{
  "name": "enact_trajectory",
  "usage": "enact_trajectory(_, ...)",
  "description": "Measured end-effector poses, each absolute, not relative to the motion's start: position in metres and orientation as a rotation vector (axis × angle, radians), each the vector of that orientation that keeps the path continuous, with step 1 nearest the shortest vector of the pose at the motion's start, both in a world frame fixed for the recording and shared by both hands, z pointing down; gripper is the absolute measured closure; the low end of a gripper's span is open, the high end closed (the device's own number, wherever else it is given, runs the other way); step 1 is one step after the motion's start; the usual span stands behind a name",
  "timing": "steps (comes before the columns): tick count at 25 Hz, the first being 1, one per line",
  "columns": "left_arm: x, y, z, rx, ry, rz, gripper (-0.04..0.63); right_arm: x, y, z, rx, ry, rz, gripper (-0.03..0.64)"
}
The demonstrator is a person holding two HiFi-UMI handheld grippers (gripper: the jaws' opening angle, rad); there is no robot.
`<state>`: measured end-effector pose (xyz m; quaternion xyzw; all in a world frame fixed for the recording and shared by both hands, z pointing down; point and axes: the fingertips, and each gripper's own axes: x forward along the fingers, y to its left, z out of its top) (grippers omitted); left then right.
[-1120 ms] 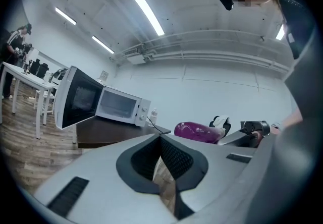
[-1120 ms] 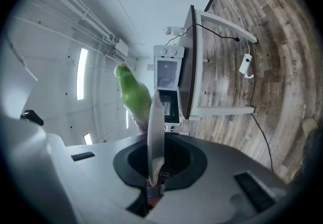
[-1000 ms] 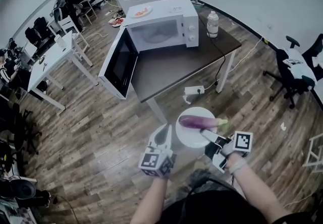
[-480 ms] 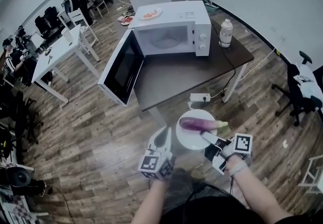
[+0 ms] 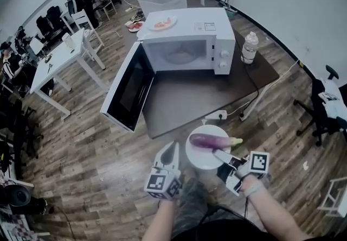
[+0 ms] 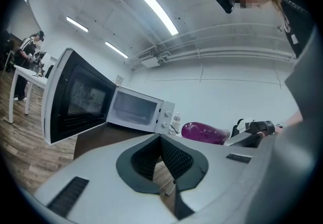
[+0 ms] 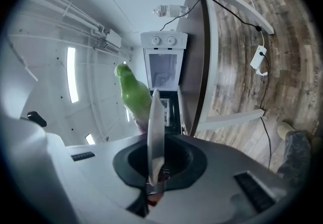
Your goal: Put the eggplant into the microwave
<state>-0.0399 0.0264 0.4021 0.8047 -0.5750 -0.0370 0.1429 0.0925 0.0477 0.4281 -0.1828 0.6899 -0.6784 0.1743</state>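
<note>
No readable text. Sticker (image 5: 205, 26) on microwave (image 5: 187, 44) top: too small. Bottle (image 5: 249, 48) label: blurred. Cubes on left gripper (image 5: 170, 147), right gripper (image 5: 216, 152): square markers, no characters.

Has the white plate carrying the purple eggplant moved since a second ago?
Yes. The white plate with the purple eggplant has come closer to the dark brown table.
</note>
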Motion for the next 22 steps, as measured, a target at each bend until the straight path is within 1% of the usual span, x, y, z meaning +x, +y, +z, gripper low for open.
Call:
enact_trajectory(14,-0.068,-0.095,0.393,2.409,-1.575,-0.067,0.595,0.056,-0.061,0.433,-0.554,1.941,-1.927,0.607)
enact_trajectory(22,-0.088,-0.147,0.396,2.43,-1.549,-0.103,0.595,0.039,-0.111,0.431,-0.569,1.892,-1.884,0.606)
